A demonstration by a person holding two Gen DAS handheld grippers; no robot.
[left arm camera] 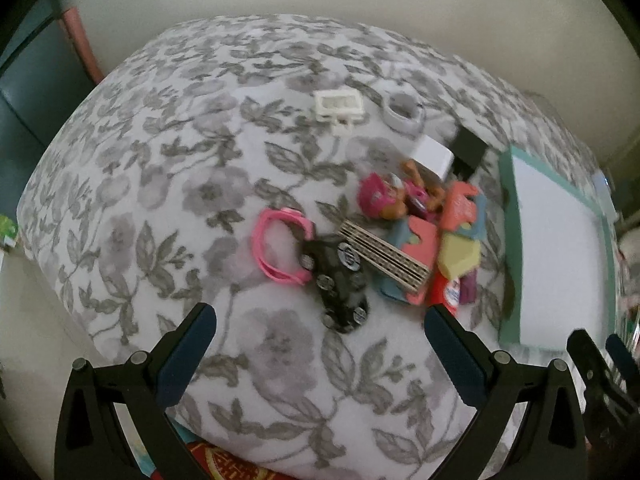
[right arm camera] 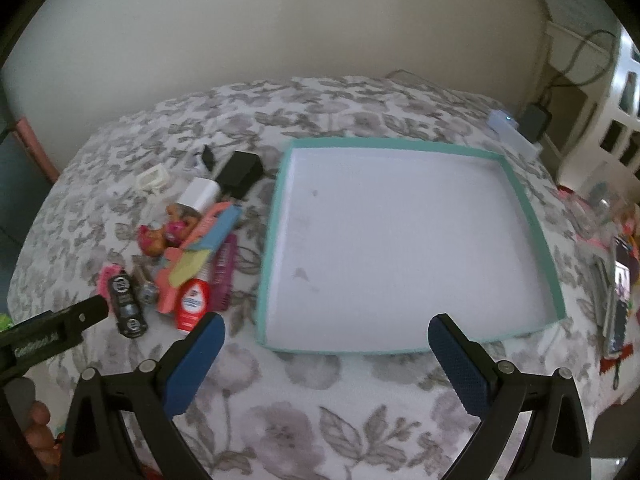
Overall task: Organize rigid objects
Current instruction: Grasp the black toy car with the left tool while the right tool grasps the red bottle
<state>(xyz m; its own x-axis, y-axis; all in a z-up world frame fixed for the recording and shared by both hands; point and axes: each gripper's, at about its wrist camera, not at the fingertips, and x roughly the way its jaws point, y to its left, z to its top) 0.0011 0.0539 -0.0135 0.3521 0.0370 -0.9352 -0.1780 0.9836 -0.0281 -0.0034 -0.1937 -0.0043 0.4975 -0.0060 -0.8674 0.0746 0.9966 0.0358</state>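
Grippers both spread wide and empty: left gripper (left arm camera: 320,324) low centre, just short of the black toy (left arm camera: 338,280); right gripper (right arm camera: 326,334) at the tray (right arm camera: 532,216) front rim. Close squarely across the toy, clear of the pink band (left arm camera: 280,244) and comb (left arm camera: 384,256) touching it, then carry it right into the bare tray

The left gripper (left arm camera: 320,320) hovers above the bed with its blue-padded fingers (left arm camera: 188,356) spread wide, nothing between them. The right gripper (right arm camera: 326,330) hovers likewise, fingers (right arm camera: 460,364) wide apart and empty. A person's fingertips (right arm camera: 38,424) show at the lower left of the right wrist view.
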